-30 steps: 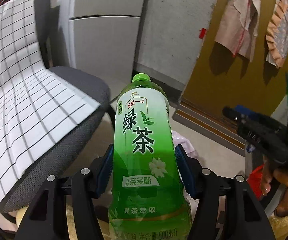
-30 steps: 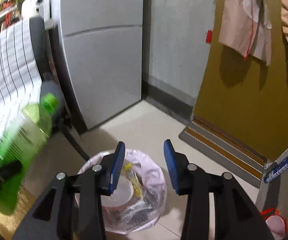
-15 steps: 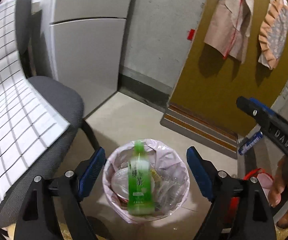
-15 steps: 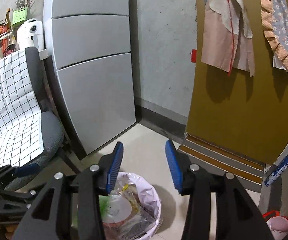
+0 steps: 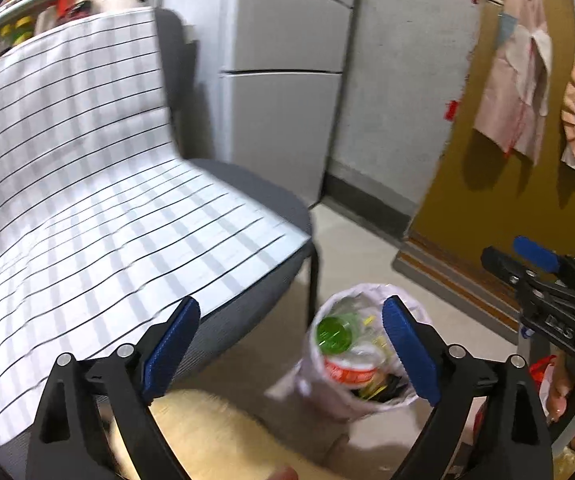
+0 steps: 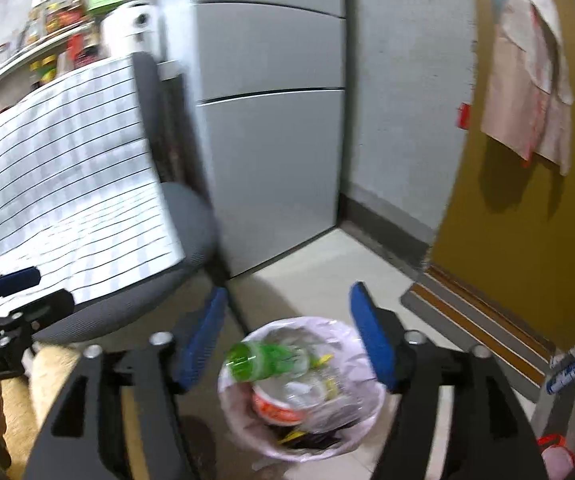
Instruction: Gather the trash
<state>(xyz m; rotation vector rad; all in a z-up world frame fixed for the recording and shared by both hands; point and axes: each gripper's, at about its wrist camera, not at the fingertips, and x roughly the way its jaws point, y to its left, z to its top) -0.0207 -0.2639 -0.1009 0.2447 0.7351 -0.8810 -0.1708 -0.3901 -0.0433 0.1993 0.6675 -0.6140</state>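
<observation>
Blue pads of left hand-held gripper (image 5: 289,354) stood wide, jaws opening, nothing between them. Same for right hand-held gripper (image 6: 287,338): jaws opening, empty, only bin seen through the gap.

Just below and beyond: green bottle (image 6: 265,360) lay in the white-lined trash bin (image 6: 361,432), on its side atop the heap, green end poking out over the near-left rim. Red-and-white cup (image 6: 275,406) and clear wrappers (image 6: 311,390) packed under it. Bin looked about full.

Beside bin, to its left: grey chair (image 5: 263,196) draped with checked cloth (image 5: 87,208), chair leg standing close to bin. Further back: grey fridge (image 6: 271,132), shelf with jars (image 6: 47,20), ochre door (image 5: 499,200) with hung garments (image 5: 519,60).

Risks, judged:
- Bottle perched high and partly over rim; could roll off onto floor if heap settled or bin got nudged.
- Bin overfilled; next item dropped from height likely to bounce out or knock bottle loose.
- Both views smeared; poor aim likely while moving this fast.
- Two grippers close together above bin; clash possible on next reach.
- Thin liner could snag on open fingers if lowered into bin.
</observation>
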